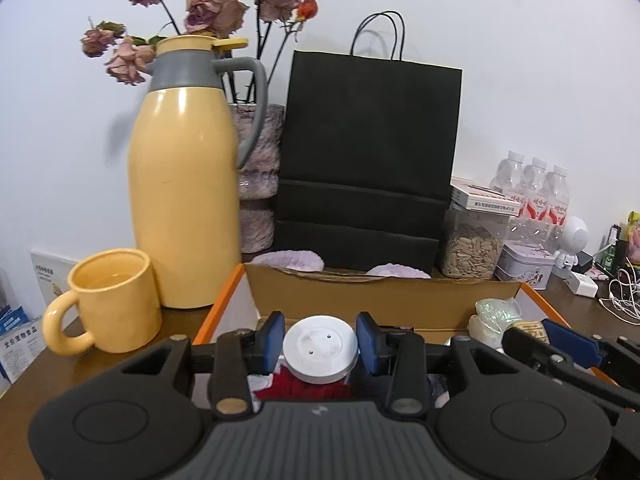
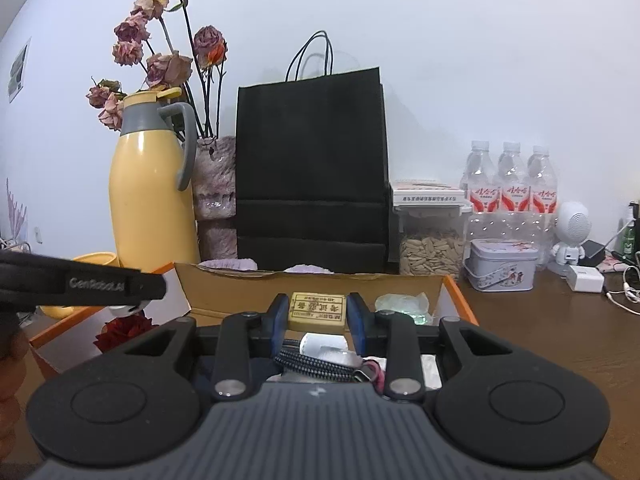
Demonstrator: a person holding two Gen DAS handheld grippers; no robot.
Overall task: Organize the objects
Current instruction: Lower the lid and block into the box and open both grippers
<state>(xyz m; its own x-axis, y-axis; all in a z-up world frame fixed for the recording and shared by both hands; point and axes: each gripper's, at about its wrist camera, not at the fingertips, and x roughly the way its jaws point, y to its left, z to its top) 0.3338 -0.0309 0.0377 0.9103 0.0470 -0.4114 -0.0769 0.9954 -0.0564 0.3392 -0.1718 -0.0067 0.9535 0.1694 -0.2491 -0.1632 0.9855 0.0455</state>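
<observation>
My left gripper (image 1: 320, 340) is shut on a small jar with a flat silver lid (image 1: 320, 350), held over the orange-edged cardboard box (image 1: 384, 300). My right gripper (image 2: 318, 312) is shut on a small yellow block printed with characters (image 2: 317, 311), also above the box (image 2: 312, 292). From the left wrist view the right gripper's blue finger (image 1: 568, 336) and the yellow block (image 1: 530, 328) show at the right. Inside the box lie a red flower (image 2: 124, 330), a braided cable (image 2: 316, 364) and an iridescent crumpled wrapper (image 2: 404, 304).
A yellow thermos (image 1: 184, 184) and yellow mug (image 1: 108, 300) stand left of the box. Behind it are a black paper bag (image 1: 368, 160), a vase of dried roses (image 1: 260, 168), a jar of seeds (image 1: 472, 248), water bottles (image 2: 508, 184), a tin (image 2: 502, 266) and cables (image 1: 620, 300).
</observation>
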